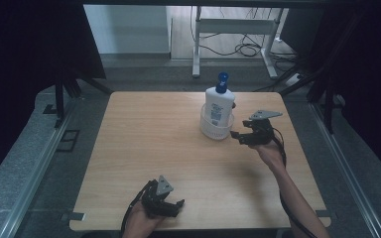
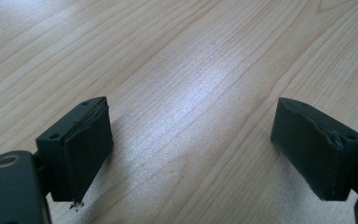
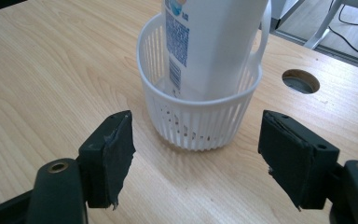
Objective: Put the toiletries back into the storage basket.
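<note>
Two grippers are shown. The right gripper (image 3: 193,154), jaws apart and empty, is held just beside the basket (image 3: 200,119) containing the upright bottle (image 3: 214,42). The left gripper (image 2: 191,149), jaws apart, is held well apart from the basket, over the worktop (image 1: 144,134).

The high view is dim and a bit bluish, with very dark corners on both sides. The wooden worktop (image 1: 178,148) is the lit part, and light also falls on the floor behind it. In the left gripper view a pale shine lies across the wood. Both gripper views are bright and sharp, with soft shadows under the black jaws.
</note>
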Action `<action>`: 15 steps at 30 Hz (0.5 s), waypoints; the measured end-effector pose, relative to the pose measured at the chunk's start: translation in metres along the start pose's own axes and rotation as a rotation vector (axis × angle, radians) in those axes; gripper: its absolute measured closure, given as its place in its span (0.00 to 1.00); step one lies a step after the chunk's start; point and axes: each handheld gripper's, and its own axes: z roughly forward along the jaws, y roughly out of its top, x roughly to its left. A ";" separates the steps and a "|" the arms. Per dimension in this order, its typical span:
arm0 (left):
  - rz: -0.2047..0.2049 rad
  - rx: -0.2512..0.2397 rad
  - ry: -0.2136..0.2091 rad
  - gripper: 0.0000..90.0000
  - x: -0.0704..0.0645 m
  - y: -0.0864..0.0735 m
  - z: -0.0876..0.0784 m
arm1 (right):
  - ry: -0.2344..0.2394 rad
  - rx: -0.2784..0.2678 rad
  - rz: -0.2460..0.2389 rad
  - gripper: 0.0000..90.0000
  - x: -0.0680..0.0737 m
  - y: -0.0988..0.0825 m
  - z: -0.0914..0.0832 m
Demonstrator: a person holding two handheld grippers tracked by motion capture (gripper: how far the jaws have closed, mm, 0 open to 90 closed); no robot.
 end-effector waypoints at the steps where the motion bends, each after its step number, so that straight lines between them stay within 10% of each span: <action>1: 0.000 0.000 0.000 0.13 0.000 0.000 0.000 | 0.000 -0.003 -0.002 0.29 0.000 -0.001 -0.001; 15: 0.000 0.000 0.000 0.13 0.000 0.000 0.000 | 0.004 0.027 -0.014 0.24 0.005 -0.023 -0.017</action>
